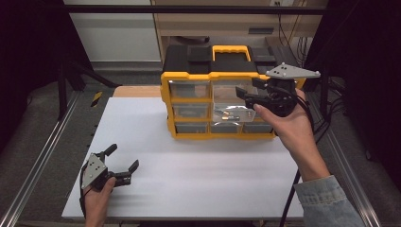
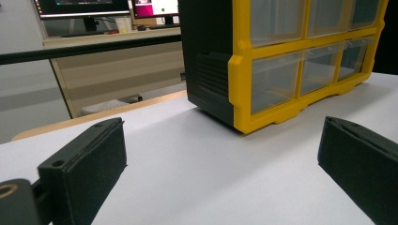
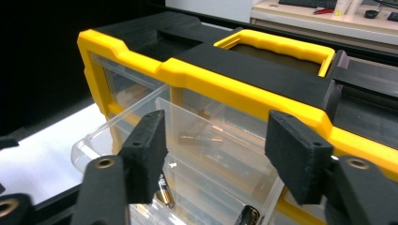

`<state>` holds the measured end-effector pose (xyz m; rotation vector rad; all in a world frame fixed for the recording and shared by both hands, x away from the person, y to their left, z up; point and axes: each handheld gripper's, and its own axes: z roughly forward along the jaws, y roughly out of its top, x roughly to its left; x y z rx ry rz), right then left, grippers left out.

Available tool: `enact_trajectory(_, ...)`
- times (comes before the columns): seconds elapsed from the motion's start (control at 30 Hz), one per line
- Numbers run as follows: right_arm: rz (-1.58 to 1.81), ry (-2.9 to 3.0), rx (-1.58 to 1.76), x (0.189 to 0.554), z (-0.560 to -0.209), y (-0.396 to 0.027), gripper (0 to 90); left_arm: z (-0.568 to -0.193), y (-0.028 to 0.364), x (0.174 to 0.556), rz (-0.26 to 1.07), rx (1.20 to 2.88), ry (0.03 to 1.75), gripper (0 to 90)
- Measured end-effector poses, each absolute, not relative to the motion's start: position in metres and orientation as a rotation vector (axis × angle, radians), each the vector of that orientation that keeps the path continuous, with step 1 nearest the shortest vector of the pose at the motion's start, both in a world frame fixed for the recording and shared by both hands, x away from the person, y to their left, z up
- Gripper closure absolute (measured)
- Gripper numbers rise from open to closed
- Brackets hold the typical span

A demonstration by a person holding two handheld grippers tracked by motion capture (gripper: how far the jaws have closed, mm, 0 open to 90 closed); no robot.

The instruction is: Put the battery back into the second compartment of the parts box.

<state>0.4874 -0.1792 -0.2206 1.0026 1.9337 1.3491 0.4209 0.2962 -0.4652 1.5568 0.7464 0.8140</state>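
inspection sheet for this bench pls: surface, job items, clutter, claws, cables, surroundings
Surface: white table top, flat, on a frame with metal rails.
Job's things: yellow and black drawer organizer at the far middle of the table; a clear drawer is pulled out, with batteries and small metal parts inside.
Clutter: nothing seen on the table.
Claws: left claw open, low over the near left of the table, holding nothing. Right claw open, at the open drawer, nothing between the pads.
Cables: a black cable trails from the right claw past the near edge.
Surroundings: monitors on a desk behind the table; dark room.
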Motion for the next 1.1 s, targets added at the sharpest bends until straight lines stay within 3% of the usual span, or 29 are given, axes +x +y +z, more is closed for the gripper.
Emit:
enact_trajectory(0.3, 1.379, 1.927, 0.994, 0.486, -0.221, -0.178, 33.9, -0.465, 0.296, 0.421, 0.815, 1.555, 0.747, 1.1)
enact_trajectory(0.8, 1.403, 1.888, 0.994, 0.48, -0.222, -0.179, 10.9, -0.465, 0.297, 0.421, 0.816, 1.552, 0.749, 1.1)
enact_trajectory(1.1, 1.419, 1.853, 0.959, 0.464, -0.226, -0.184, 6.1, -0.465, 0.296, 0.42, 0.817, 1.555, 0.747, 1.1)
